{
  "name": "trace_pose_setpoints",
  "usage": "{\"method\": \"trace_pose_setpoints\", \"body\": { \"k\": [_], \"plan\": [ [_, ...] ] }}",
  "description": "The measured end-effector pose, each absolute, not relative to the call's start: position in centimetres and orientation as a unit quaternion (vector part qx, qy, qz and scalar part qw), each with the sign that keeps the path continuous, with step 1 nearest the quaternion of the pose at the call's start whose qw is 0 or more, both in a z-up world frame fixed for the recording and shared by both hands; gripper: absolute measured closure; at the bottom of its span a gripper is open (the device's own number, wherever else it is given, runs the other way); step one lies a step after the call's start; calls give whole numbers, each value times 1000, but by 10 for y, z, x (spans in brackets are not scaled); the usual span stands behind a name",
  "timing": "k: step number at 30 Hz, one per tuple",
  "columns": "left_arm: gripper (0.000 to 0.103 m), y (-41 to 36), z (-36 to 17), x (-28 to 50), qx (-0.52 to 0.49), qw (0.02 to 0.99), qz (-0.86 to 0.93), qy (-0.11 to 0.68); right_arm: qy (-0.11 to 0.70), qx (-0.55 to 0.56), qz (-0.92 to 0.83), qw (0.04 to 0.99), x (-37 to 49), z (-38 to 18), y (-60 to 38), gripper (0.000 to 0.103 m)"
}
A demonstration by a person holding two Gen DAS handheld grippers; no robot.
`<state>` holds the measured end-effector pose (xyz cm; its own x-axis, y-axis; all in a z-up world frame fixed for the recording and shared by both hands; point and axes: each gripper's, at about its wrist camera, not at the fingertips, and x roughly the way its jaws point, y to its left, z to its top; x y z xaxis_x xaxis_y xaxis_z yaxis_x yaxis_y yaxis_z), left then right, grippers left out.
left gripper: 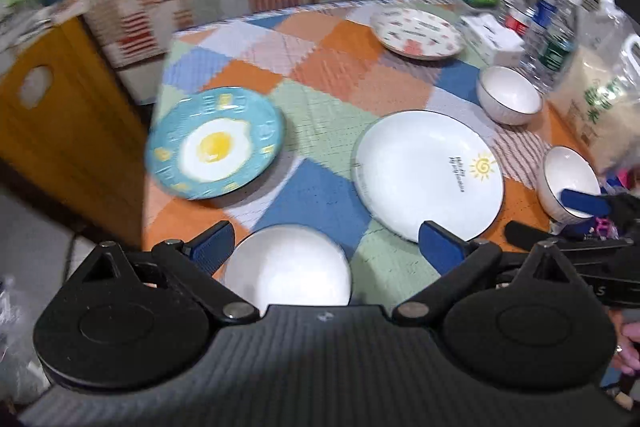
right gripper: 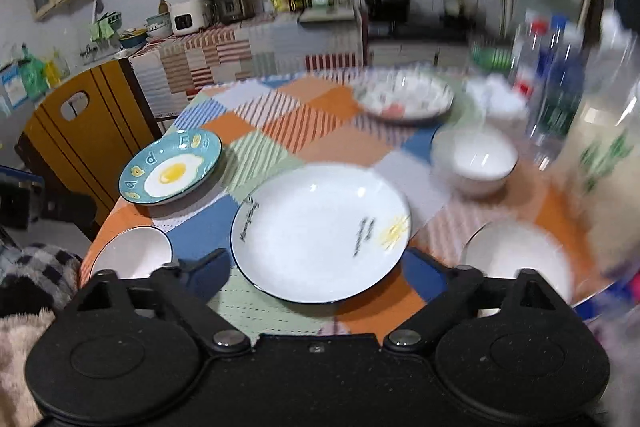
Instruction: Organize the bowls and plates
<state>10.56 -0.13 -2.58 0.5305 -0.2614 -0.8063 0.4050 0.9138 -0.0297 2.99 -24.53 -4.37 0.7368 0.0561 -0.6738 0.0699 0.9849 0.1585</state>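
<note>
On the patchwork table (left gripper: pixel 320 99), a white bowl (left gripper: pixel 288 267) sits just under the left gripper (left gripper: pixel 326 243), its jaws wide and empty; the right gripper (right gripper: pixel 316 267), equally open, hangs over the sun plate (right gripper: pixel 320 231).

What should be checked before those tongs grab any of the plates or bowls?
1. Left tongs open: ok, blue pads apart.
2. Left tongs lined up with something: ok, the near white bowl shows between the fingers, nothing gripped.
3. Right tongs open: ok, wide apart and empty.
4. Right tongs' target: cannot tell; the sun plate lies ahead, while in the left view one finger shows over the right-hand bowl.
5. Dishes unstacked: ok; egg plate, patterned plate and far bowl lie apart.
6. Clearance at the right: not ok, bottles crowd the bowls.
</note>
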Motion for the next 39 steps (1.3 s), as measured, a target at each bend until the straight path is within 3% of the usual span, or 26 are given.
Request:
{"method": "trace_pose_setpoints", "body": {
  "k": [6,9,13,17,19,24,26,28,39],
  "plan": [
    [5,-35,-67,149,129,843,-246,461,394,137,-11,909,52,-90,-264,16],
    [6,-51,-90,170,139,828,-264,476,405,161,-20,900,57,-108,-271,24],
    [12,-63,-121,205,135,800,-276,515,411,196,-30,890,66,-131,-279,33],
    [21,-70,-146,229,145,785,-280,534,407,192,-61,891,70,-144,-276,34],
    [31,-72,-154,235,154,776,-291,537,395,185,-63,897,70,-145,-274,37],
    [53,-69,-168,254,109,763,-283,570,375,198,-72,903,74,-149,-280,73],
    [63,-68,-171,256,86,756,-294,579,367,225,-67,900,72,-152,-290,79],
    [82,-70,-171,256,76,749,-309,581,363,241,-61,898,70,-154,-295,80],
    [80,-80,-164,243,125,755,-316,561,379,186,-32,906,79,-148,-290,78]
  ]
}}
